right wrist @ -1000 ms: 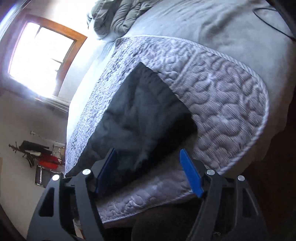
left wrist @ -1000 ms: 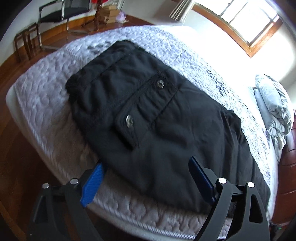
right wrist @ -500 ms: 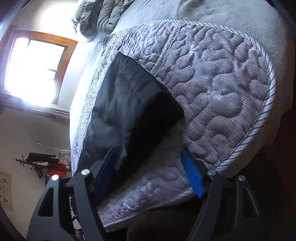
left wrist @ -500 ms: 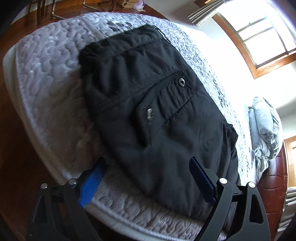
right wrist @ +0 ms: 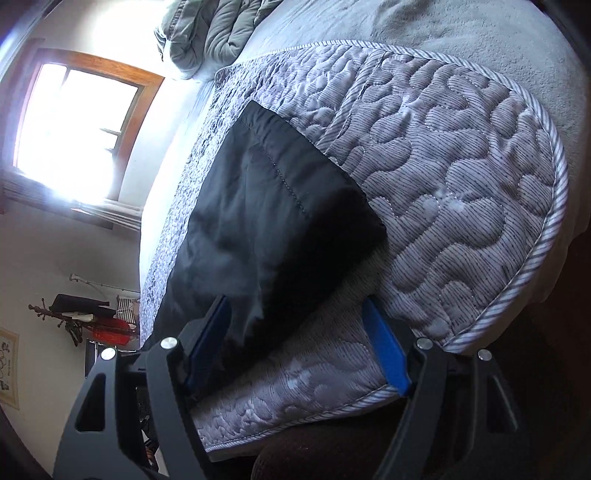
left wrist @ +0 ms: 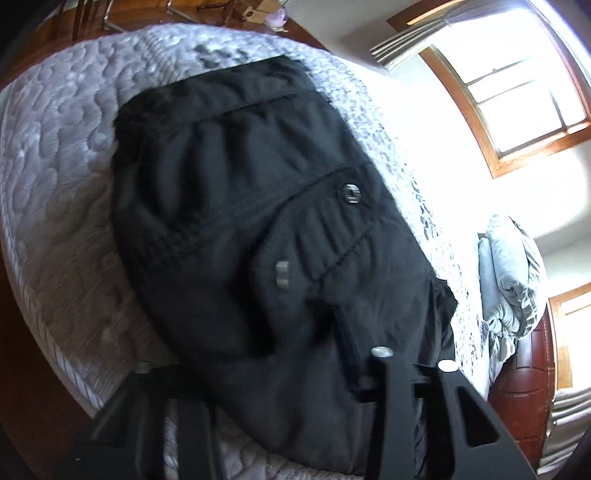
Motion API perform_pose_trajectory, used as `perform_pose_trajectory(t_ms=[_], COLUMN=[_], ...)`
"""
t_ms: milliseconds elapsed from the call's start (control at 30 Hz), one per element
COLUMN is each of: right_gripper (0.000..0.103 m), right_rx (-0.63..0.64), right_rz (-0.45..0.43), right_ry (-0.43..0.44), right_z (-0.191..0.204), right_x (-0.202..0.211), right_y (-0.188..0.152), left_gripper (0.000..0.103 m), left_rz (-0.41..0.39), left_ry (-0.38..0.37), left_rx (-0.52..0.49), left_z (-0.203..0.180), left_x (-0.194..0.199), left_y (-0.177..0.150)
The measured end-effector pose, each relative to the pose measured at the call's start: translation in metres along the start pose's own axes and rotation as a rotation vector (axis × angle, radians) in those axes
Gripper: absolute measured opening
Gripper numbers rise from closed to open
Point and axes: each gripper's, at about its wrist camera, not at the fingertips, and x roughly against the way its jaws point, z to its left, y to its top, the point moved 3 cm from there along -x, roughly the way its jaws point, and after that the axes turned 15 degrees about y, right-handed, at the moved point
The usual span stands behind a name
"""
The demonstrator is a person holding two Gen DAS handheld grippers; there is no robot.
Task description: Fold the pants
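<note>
Black pants lie folded lengthwise on a quilted grey bed, waistband far, pocket buttons showing. My left gripper sits low at their near edge; its jaws are closing with a bunch of the black cloth gathered between them, and that cloth hides the pads. In the right wrist view the hem end of the pants lies on the quilt. My right gripper stands open there, its left pad over the pants' edge and its right pad over bare quilt.
A crumpled grey duvet lies at the head of the bed, also seen as the duvet. Bright windows glare. Wooden floor borders the mattress edge. A coat rack stands by the wall.
My left gripper has dropped onto the pants and rolled; its jaws have narrowed and the blue pads have vanished under bunched cloth. The right gripper has sunk a little toward the hem, still open.
</note>
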Motion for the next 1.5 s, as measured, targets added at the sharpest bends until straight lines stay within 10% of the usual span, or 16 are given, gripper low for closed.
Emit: perform_pose_trajectory(t_ms=[233,667,733,800,867,1233,1500], right_gripper=[0.073,0.077,0.071,0.031,0.020,0.014,0.014], right_rx=[-0.066,-0.015,-0.024,-0.007,-0.018,0.371,0.187], right_rz=[-0.032,-0.058,-0.045,-0.039,-0.031,-0.087,-0.055], right_ry=[0.042,0.038,0.004,-0.015,0.023,0.149,-0.163], right_z=[-0.012,0.003,0.004,0.005,0.008,0.147,0.043], right_x=[0.014,-0.011,-0.022,-0.029,-0.033,-0.006,-0.027], right_y=[-0.002,0.014,0.022,0.028,0.035,0.085,0.099], left_gripper=[0.018,0.017,0.017,0.017,0.016,0.011,0.013], left_rz=[-0.025,-0.045,-0.041,-0.036,-0.039,-0.086,-0.110], left_ry=[-0.031,0.016,0.014,0.012,0.016,-0.041,-0.003], left_rx=[0.025,-0.027,-0.024,-0.017,-0.017,-0.037,-0.096], left_z=[0.002,-0.009,-0.009,-0.008,-0.010,-0.053,-0.064], left_x=[0.005,0.001,-0.001,-0.003,-0.004,0.003,-0.016], left_y=[-0.001,-0.002,-0.002,-0.002,-0.003,-0.018,-0.039])
